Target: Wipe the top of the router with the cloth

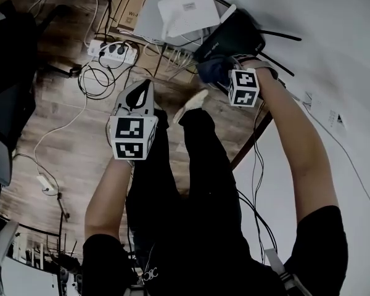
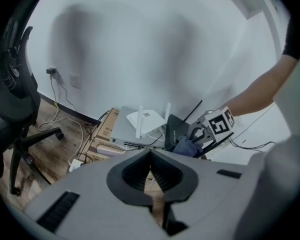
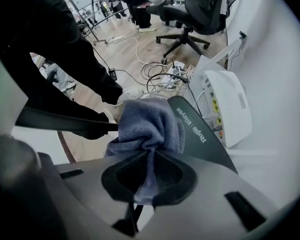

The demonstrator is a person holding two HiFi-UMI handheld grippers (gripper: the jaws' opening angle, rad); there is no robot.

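Right gripper presses a blue cloth to the black router while the left gripper hangs empty.

The left gripper (image 1: pixel 144 88) hovers over the wooden floor (image 1: pixel 68 147), its jaws clenched on nothing. The right gripper (image 3: pixel 147 173) has its jaws grasping a bunched fold of the cloth (image 3: pixel 147 121), and the wad lies against the top face of the black router (image 3: pixel 202 136) beside its printed edge. Just beyond the black router, a white router (image 1: pixel 188 11) with raised antennas sits on a grey flat box (image 2: pixel 119 131) over cardboard boxes (image 2: pixel 101 130) by the wall. Farther off, a power strip (image 1: pixel 114 51) lies among cables on the floor, and an office chair (image 3: pixel 200 4) stands beyond it.
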